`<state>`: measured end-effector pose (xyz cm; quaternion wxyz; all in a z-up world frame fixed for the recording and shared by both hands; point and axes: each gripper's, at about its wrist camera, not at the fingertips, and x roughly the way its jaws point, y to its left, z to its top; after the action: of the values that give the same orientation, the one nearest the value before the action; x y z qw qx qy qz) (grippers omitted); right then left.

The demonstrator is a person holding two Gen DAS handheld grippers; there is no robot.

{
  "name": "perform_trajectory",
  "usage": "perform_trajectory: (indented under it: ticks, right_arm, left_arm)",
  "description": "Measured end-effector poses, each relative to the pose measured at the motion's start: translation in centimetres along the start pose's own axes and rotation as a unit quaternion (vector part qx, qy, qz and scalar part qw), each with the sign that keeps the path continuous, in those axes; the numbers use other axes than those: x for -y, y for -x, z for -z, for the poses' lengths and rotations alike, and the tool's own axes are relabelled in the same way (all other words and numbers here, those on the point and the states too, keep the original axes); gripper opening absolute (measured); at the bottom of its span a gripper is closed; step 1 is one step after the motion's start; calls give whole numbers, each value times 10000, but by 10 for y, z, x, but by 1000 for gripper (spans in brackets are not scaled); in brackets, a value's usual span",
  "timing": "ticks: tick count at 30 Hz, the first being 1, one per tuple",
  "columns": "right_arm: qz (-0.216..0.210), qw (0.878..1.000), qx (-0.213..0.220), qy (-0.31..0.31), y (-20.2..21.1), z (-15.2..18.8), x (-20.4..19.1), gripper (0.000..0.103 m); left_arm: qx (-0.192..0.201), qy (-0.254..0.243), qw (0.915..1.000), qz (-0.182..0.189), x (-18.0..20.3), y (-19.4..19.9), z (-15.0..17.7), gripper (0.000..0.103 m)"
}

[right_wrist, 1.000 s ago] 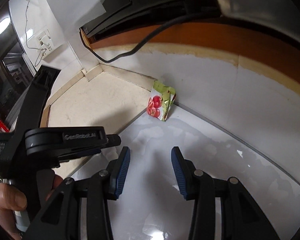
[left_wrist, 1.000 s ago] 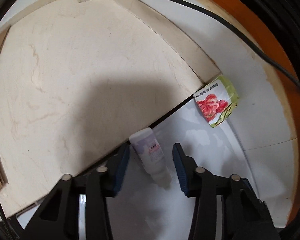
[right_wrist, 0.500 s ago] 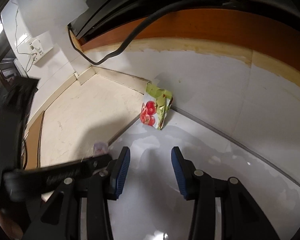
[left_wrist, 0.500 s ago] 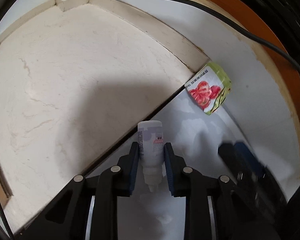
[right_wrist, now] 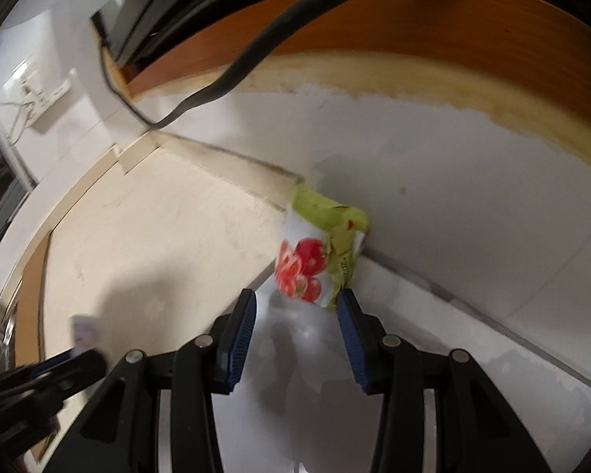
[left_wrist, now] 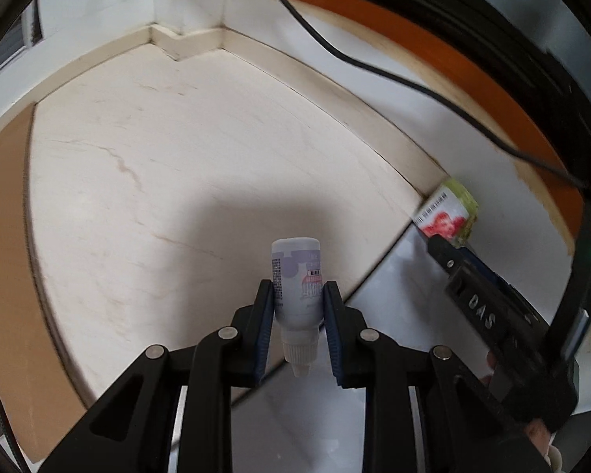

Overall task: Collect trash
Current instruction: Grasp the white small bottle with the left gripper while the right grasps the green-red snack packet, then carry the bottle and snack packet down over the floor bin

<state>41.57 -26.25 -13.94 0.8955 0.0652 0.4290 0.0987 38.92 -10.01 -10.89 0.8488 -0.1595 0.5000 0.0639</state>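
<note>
My left gripper is shut on a small white plastic bottle with a purple label and holds it above the floor, cap end toward the camera. A crumpled green and white carton with red fruit on it stands against the white wall base. It also shows in the left wrist view. My right gripper is open, its fingertips just short of the carton on either side. The right gripper also shows in the left wrist view, touching or nearly touching the carton.
A cream floor tile meets a glossy white tile along a seam. A skirting board runs along the wall. A black cable hangs over an orange wooden panel. A wall socket sits at the left.
My left gripper closed on the bottle and lifted it off the floor. My right gripper moved forward until its open fingers reached the carton.
</note>
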Motion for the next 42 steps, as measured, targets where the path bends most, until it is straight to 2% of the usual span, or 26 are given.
perform_trajectory:
  ticks: [5,7,11,12,14,16,21,29,36,42]
  right_arm:
    - [222,9995,25,-236,-15,-14,2,44]
    - [297,9993,13,-230,-22,-19,0,48]
    - [486,9987,113,-66,-30,-24,-7,48]
    - [489,9987,131,-24,-31,-25,-8,42]
    - [298,9994,173,-42,-31,-24,-8,34]
    - [280,9994,218,-9,-27,-21,-11,28]
    - [89,9994,236,233,-10,-5,-26,27]
    - [-434,9974,82,563,48,48,-63,27]
    - [-434,9961,117,765,115,109,-108,27]
    - [-358,9967,259,679,172,156,-135,27]
  left_arm:
    - [118,99,9999,-55,-33,13,7,23]
    - [128,112,9998,-76,-39,16,8,23]
    - [114,130,9998,-112,-48,19,14,23]
    - [117,132,9998,-126,-50,21,17,23]
    - [125,139,9997,-134,-56,20,13,23]
    - [152,130,9997,-127,-62,26,18,23]
    - [201,68,9998,-64,-69,36,27,23]
    - [222,-113,9995,200,-91,73,65,23]
    - [276,-527,9972,455,-121,121,113,23]
    - [337,-935,9928,664,-144,158,148,23]
